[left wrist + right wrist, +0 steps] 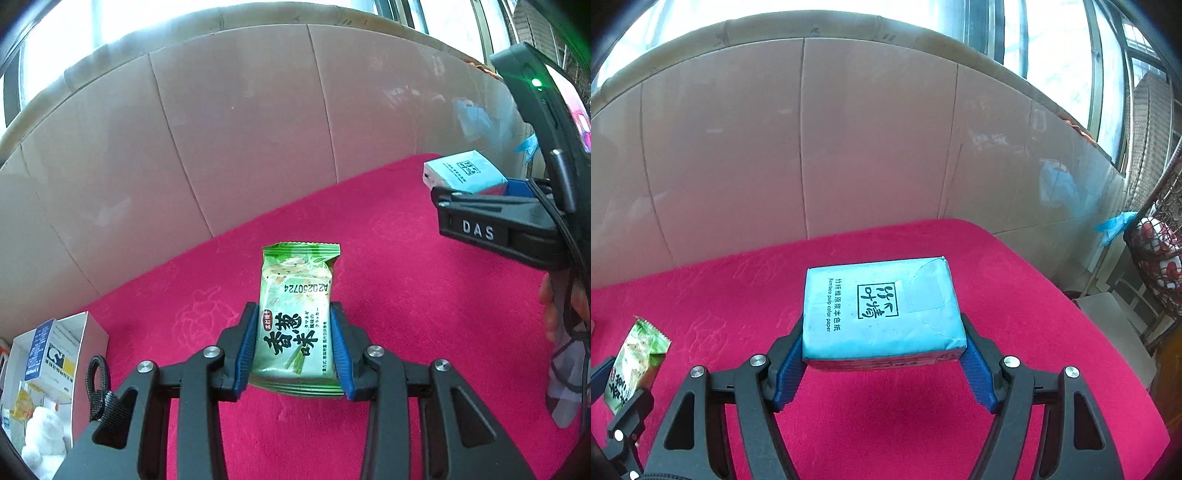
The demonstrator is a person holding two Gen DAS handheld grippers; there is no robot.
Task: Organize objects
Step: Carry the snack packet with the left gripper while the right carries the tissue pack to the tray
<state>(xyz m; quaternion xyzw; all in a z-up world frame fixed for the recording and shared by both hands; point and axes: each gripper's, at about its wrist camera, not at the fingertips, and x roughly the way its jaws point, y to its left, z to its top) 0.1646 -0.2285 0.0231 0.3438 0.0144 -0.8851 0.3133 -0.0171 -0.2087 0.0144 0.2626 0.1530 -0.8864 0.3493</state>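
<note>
Two black grippers, each pinching a packet above the pink cloth

The left gripper (pixel 294 345) has its blue pads (pixel 245 350) pressed against both sides of a green cracker packet (pixel 297 314) — the packet sits upright between them, its crimped top edge pointing away from the camera, held clear of the pink tablecloth (pixel 406 295). The right gripper (pixel 882 354) stands much wider, its blue pads (pixel 788 369) clamped on the two short sides of a light blue tissue pack (pixel 882 314), which lies flat and level between them with its printed face up — a shadow falls on the cloth beneath it. Off to the left, at the cloth's edge, stands an open white box (pixel 55 369) holding small cartons and something white and fluffy. Behind the table runs a beige tiled wall (pixel 868 147), with bright windows above
</note>
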